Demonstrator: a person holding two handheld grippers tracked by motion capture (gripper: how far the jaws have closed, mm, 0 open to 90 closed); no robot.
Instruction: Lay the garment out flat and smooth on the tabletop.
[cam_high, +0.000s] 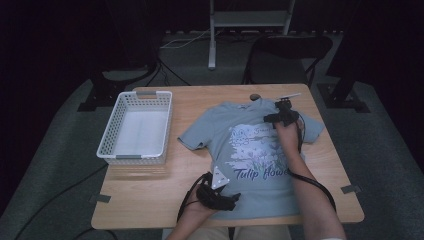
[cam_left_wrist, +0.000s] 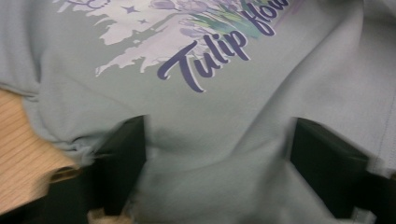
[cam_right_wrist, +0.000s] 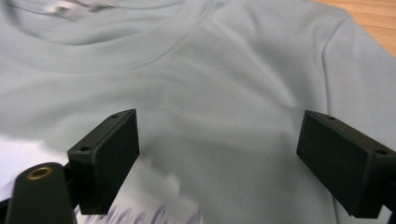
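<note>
A light blue T-shirt (cam_high: 250, 145) with a tulip print and the words "Tulip Flower" lies face up on the wooden table (cam_high: 150, 200). My left gripper (cam_high: 227, 197) sits at the shirt's lower left hem. In the left gripper view it (cam_left_wrist: 224, 168) is open, with loosely bunched cloth (cam_left_wrist: 261, 116) lying between the wide-apart jaws. My right gripper (cam_high: 281, 111) hovers over the upper right chest near the collar. Seen in the right gripper view, it (cam_right_wrist: 219, 158) is open above the flat fabric (cam_right_wrist: 224, 93), just below the neckline (cam_right_wrist: 140, 51).
An empty white slotted basket (cam_high: 112, 131) stands on the table's left side. A small round object (cam_high: 254, 96) and a thin light strip (cam_high: 289, 95) lie at the far edge. A dark chair (cam_high: 290, 47) stands beyond the table.
</note>
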